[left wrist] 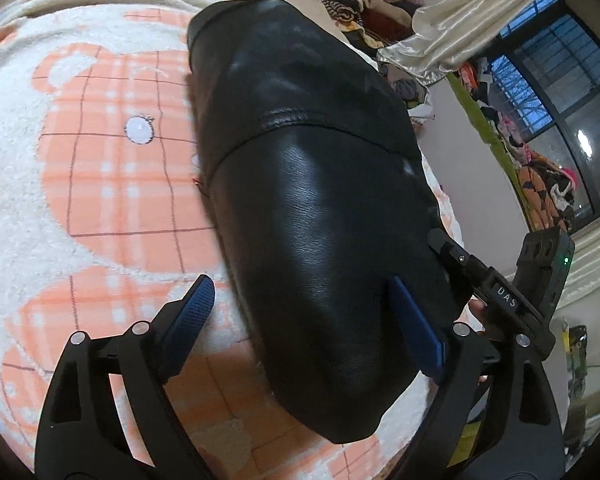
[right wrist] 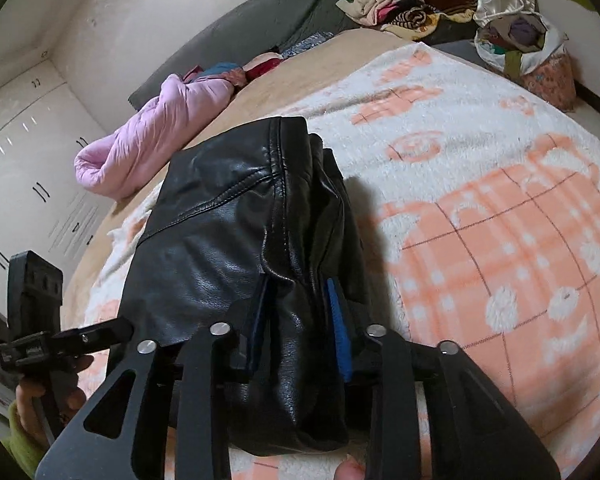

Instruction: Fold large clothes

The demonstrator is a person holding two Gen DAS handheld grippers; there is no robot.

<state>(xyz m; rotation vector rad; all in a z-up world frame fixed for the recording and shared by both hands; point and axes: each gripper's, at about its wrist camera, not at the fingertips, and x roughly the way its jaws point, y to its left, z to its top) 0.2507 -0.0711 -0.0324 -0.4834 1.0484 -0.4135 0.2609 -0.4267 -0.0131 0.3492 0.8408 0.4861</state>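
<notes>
Legible text, one item: white capitals "DAS" on the black body of the right gripper, seen in the left wrist view. No other readable lettering, numbers or labels.

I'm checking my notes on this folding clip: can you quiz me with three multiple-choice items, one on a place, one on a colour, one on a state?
1. Where does the black leather garment lie?
A. on the peach and white blanket
B. on a chair
C. on the floor

2. What colour is the puffy jacket at the bed's far side?
A. red
B. lilac
C. yellow

3. How is the right gripper?
A. wide open, nothing in it
B. out of view
C. shut on a fold of the garment

Answers: 1 A, the blanket shows all around it; 2 B, pale lilac fabric; 3 C, leather is bunched between its blue pads.
</notes>
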